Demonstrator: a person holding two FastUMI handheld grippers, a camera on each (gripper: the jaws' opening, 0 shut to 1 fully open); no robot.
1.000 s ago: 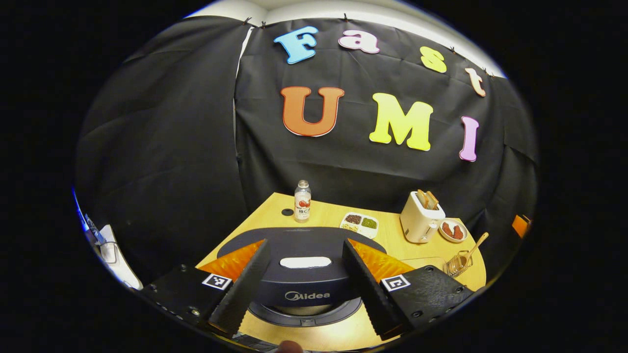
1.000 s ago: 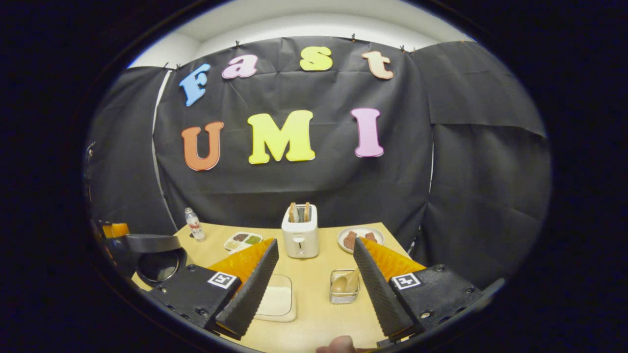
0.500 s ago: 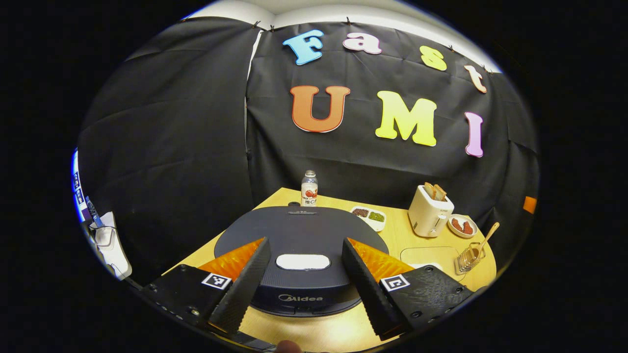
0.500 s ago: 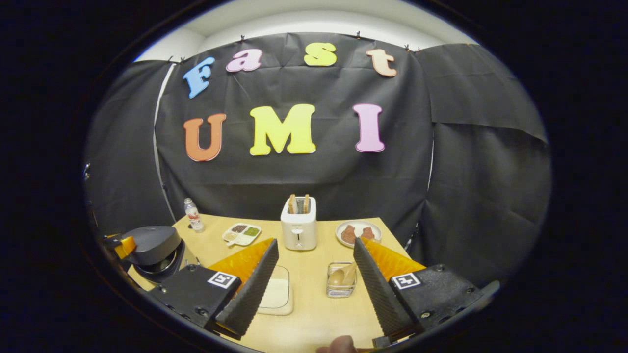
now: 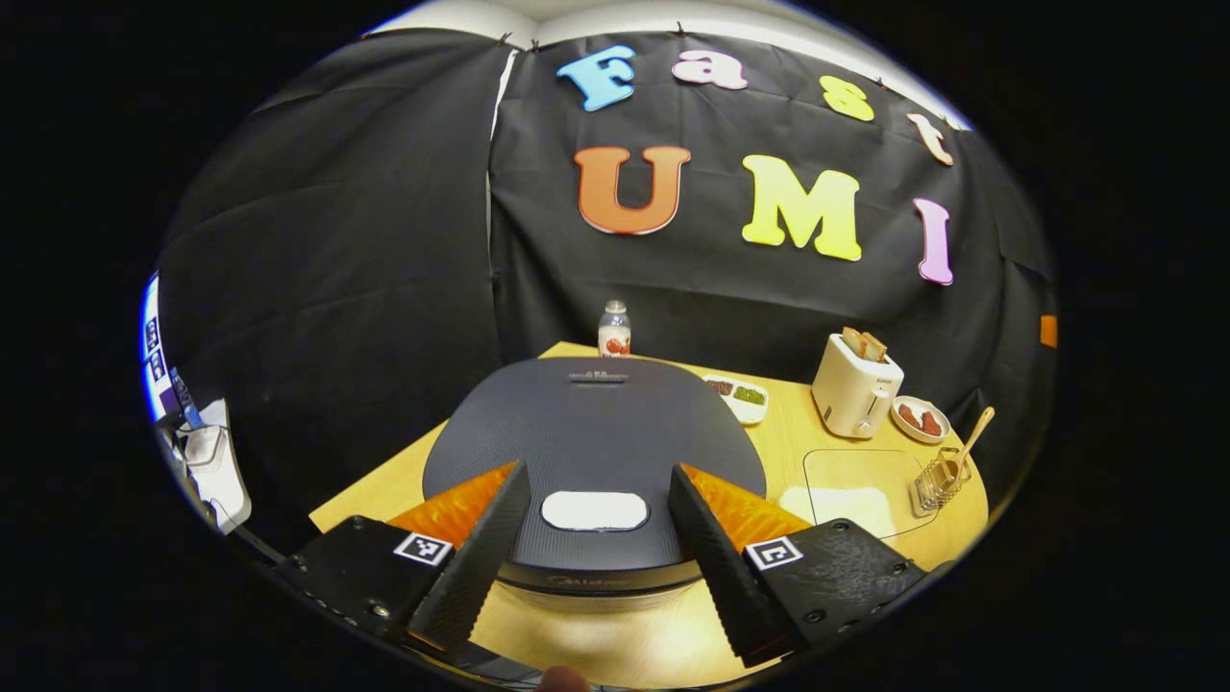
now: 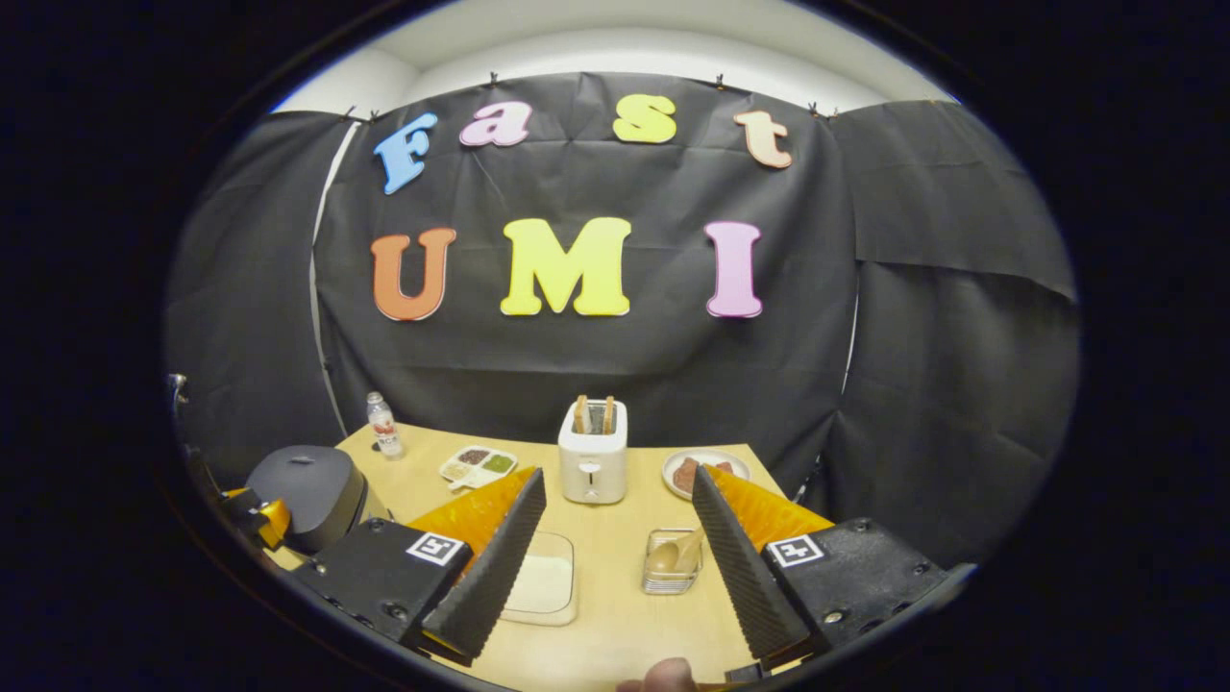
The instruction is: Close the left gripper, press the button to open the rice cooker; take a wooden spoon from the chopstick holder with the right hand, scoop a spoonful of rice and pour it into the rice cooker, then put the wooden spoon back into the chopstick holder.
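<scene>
Two grippers: both with jaws spread wide, grasping nothing.
Left gripper (image 5: 596,567): just above the near edge of the rice cooker (image 5: 594,437), one finger on each side of its pale lid button (image 5: 595,510); contact cannot be told.
Rice cooker lid: shut, flat.
Right gripper (image 6: 615,567): over the near middle of the table (image 6: 615,625), apart from everything on it.
Chopstick holder (image 6: 672,561): wire basket between the right gripper's fingers, farther off, with the wooden spoon (image 6: 676,552) in it.
Rice dish (image 6: 544,584): clear and shallow, just left of the holder.
Far side: toaster (image 6: 594,452), plate (image 6: 700,466), divided tray (image 6: 479,464), bottle (image 6: 383,425).
</scene>
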